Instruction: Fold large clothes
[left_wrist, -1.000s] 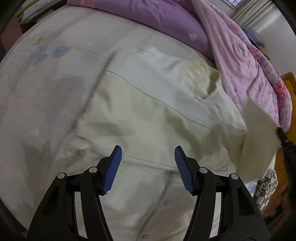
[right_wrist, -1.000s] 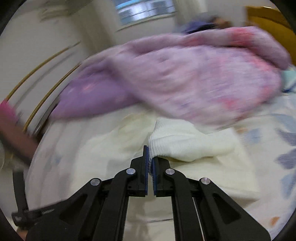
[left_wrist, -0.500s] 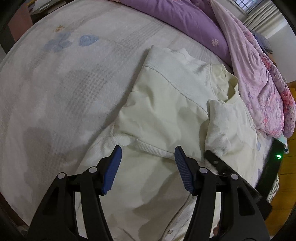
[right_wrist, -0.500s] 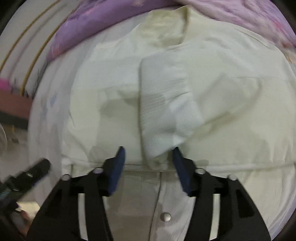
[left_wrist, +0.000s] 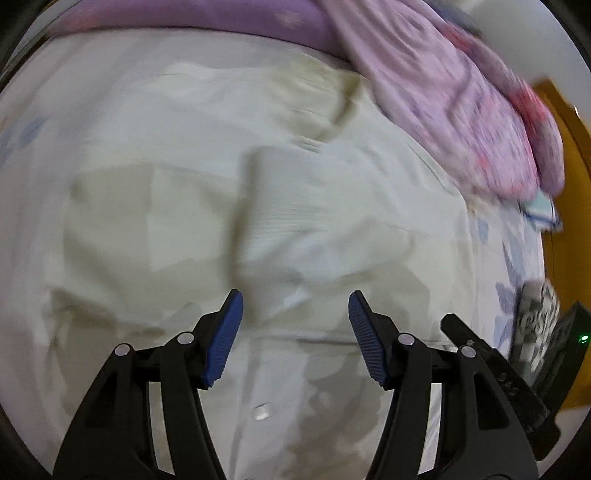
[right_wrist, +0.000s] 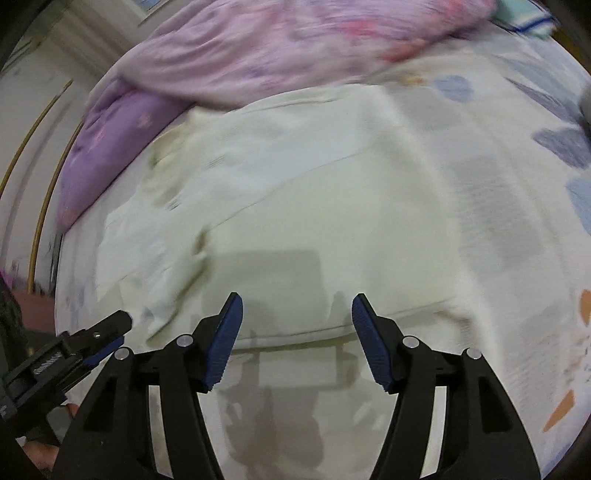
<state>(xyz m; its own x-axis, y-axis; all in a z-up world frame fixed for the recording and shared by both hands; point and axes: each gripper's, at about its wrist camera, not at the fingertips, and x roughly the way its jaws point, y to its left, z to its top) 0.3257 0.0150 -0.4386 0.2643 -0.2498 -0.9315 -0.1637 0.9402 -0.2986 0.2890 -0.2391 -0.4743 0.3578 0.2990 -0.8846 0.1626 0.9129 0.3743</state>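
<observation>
A large cream shirt (left_wrist: 177, 206) lies spread on the bed, its collar toward the purple bedding. One ribbed sleeve (left_wrist: 288, 206) is folded in across its chest. My left gripper (left_wrist: 295, 332) hovers open above the shirt's middle, nothing between its blue pads. In the right wrist view the same shirt (right_wrist: 332, 206) fills the centre. My right gripper (right_wrist: 297, 334) stands open over a folded edge of it, holding nothing. The left gripper's tip (right_wrist: 110, 325) shows at the lower left of that view, and the right gripper's black body (left_wrist: 491, 373) at the lower right of the left view.
A pink and purple quilt (left_wrist: 454, 96) is heaped along the far side of the bed, with a purple pillow (right_wrist: 110, 147) beside it. The floral bedsheet (right_wrist: 524, 206) extends to the right. An orange wooden bed frame (left_wrist: 569, 147) borders the right edge.
My right gripper let go of the ribbed sleeve, which now lies folded across the shirt's chest, and dropped lower. Both views have swung sideways over the shirt.
</observation>
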